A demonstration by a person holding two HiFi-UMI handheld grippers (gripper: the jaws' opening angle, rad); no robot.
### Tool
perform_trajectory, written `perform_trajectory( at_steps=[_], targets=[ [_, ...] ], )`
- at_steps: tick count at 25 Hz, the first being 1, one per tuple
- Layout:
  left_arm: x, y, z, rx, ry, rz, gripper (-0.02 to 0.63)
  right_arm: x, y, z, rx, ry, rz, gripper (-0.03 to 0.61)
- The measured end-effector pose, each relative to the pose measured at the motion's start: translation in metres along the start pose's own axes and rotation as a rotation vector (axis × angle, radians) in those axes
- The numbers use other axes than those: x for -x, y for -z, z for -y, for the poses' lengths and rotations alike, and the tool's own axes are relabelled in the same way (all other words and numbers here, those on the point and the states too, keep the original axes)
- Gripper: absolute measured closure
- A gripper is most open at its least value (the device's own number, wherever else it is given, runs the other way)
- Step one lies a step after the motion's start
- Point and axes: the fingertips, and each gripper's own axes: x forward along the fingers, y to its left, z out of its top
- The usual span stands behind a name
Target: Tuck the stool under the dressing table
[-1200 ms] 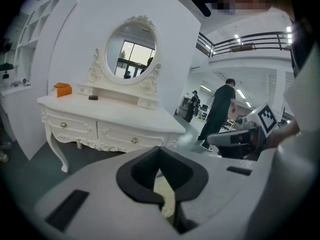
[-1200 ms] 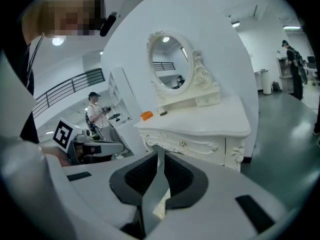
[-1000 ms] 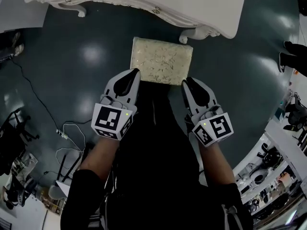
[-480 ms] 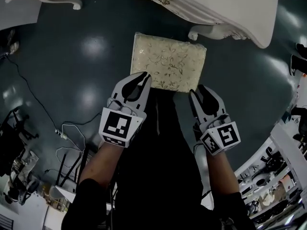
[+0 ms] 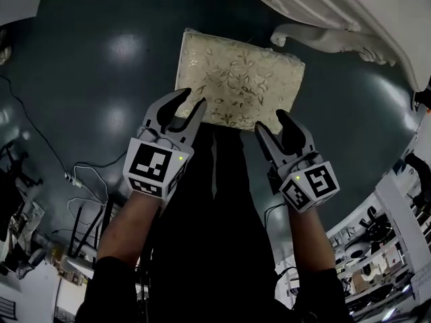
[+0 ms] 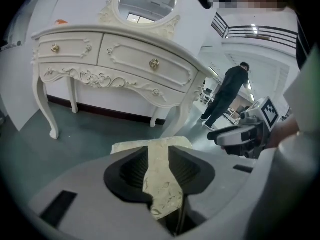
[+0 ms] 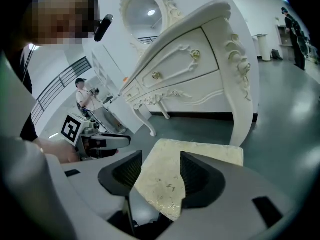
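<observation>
The stool (image 5: 239, 79) stands on the dark floor (image 5: 101, 59), on the near side of the dressing table (image 5: 350, 5). It is not under the table yet. Its soft cream cushion is longer from left to right than from near to far. The long near edge faces the person and sits a bit crooked, with the right end nearer.

The left gripper (image 5: 194, 98) is at the near left corner of the stool. Its jaws have just been opening and are a little way apart. The cushion shows through the gap, but the jaws do not seem to squeeze it. The right gripper (image 5: 271, 120) is at the near right corner. Its jaws have just been opening too and are about half open, with the cushion ahead of them and nothing held. Both grippers are about as near to the stool as each other.

The table lies far and to the right of the stool. I think the stool has to go that way.

A curly white table leg (image 5: 330, 40) stands just beside the stool's far right corner and could get in the way. Cables (image 5: 81, 180) lie on the floor at the near left, well apart from the stool. Another person (image 6: 227, 91) stands far off past the table.
</observation>
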Motion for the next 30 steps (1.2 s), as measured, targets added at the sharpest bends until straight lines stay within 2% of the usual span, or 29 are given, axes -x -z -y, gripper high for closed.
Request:
perform_trajectory(
  at_steps=[3,10,11,14,17,23,27,30],
  targets=[
    [-0.014,0.009,-0.009,0.019,-0.013,-0.01,0.486,-0.008,0.004,0.012,-0.001,0.018,0.0,0.342],
    [-0.04,0.036,-0.028,0.016,-0.075,-0.077,0.401,-0.027,0.035,0.05,-0.011,0.072,-0.06,0.286],
    [-0.044,0.041,-0.03,0.025,-0.075,-0.091,0.381,-0.028,0.04,0.056,-0.025,0.081,-0.068,0.282],
    [-0.053,0.055,-0.033,0.052,-0.058,-0.143,0.249,-0.028,0.047,0.071,-0.069,0.113,-0.078,0.27],
    [-0.058,0.068,-0.037,0.057,-0.056,-0.185,0.181,-0.029,0.055,0.084,-0.067,0.145,-0.094,0.263],
    [-0.07,0.092,-0.05,0.153,-0.062,-0.232,0.129,-0.031,0.073,0.107,-0.067,0.184,-0.146,0.235],
    [-0.077,0.101,-0.061,0.168,-0.068,-0.262,0.097,-0.031,0.082,0.119,-0.07,0.221,-0.172,0.219],
    [-0.084,0.102,-0.065,0.21,-0.048,-0.254,0.071,-0.033,0.09,0.126,-0.081,0.226,-0.199,0.206]
  ],
)
